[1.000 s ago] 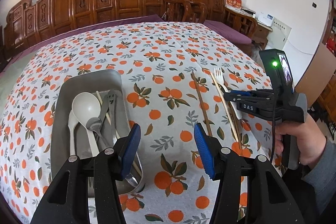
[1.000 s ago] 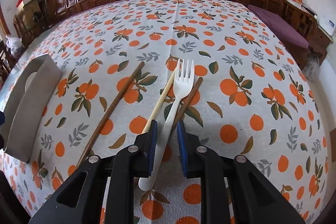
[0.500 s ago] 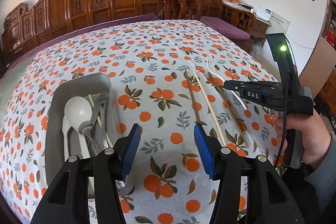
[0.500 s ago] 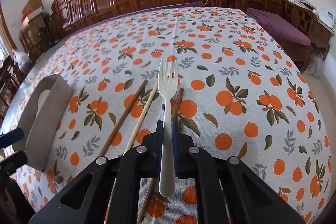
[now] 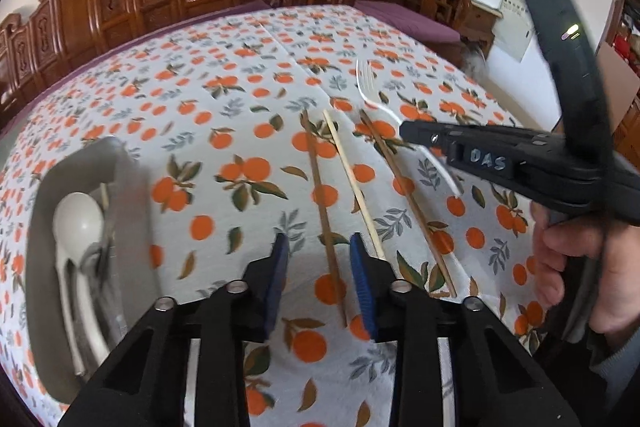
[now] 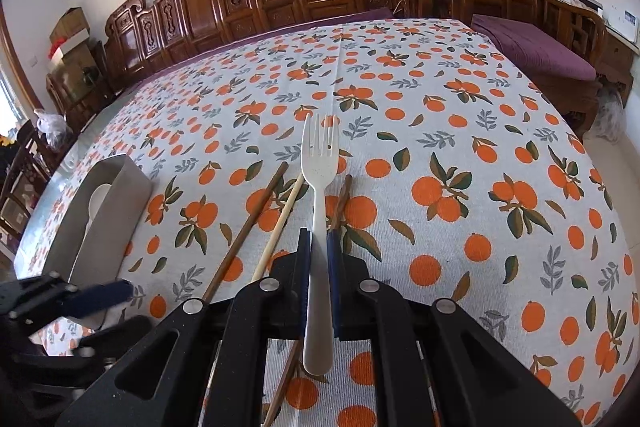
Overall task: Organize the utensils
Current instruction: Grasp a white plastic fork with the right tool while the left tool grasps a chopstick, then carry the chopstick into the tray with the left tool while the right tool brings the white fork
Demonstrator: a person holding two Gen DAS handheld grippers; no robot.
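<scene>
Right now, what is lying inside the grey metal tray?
In the metal tray: a white spoon, a pale stick and blurred grey metal utensils. Blur and overlap hide their number and kind.

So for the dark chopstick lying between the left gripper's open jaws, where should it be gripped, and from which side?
The dark chopstick lies flat on the tablecloth, running away from the left gripper. Grip its near end, from above, pads on its two long sides. The pale chopstick lies close on the right, so keep that finger tight in.
</scene>
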